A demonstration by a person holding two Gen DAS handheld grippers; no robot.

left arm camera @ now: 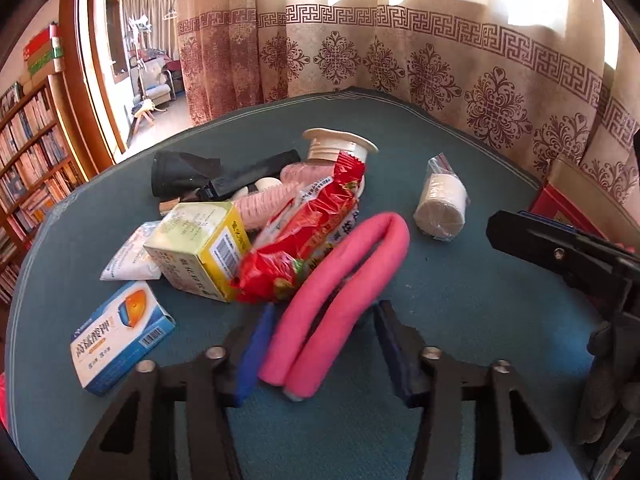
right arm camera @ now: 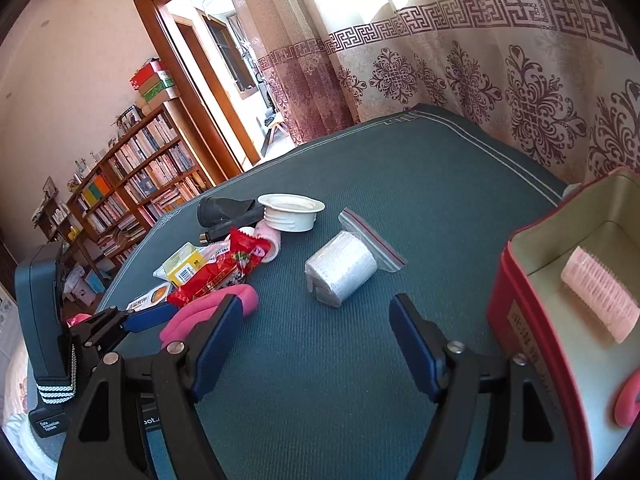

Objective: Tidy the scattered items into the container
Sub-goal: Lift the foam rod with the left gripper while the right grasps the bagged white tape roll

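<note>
Straddling the near ends of a folded pink foam roller (left arm camera: 340, 300), the left gripper (left arm camera: 324, 344) has its blue-padded fingers (left arm camera: 254, 356) set on either side of it; the left pad lies against the foam, the right one shows a narrow gap, so the fingers are not clamped on it. The right gripper (right arm camera: 316, 344) hovers over bare cloth with its fingers (right arm camera: 218, 344) wide apart and nothing between them.

The roller is a bright pink tube bent into a hairpin, its closed bend pointing away from the left gripper and its side touching a red snack packet (left arm camera: 304, 240). Beside that packet lie a yellow box (left arm camera: 204, 248), a blue and white box (left arm camera: 120, 336), a white sachet (left arm camera: 132, 256), a pale pink hair roller (left arm camera: 264, 204), a black tool (left arm camera: 216, 178) and a white plastic cap (left arm camera: 340, 146). A roll of white bandage in a zip bag (right arm camera: 344, 272) lies apart from the heap, near the right gripper.

A red container (right arm camera: 516, 280) stands open at the right edge, already holding another pink hair roller (right arm camera: 600, 296).

Everything rests on a table (right arm camera: 420, 184) covered in dark teal cloth. Patterned curtains (right arm camera: 520, 92) hang behind it, with a bookshelf (right arm camera: 136, 184) and a wooden doorway (right arm camera: 192, 80) to the left.
</note>
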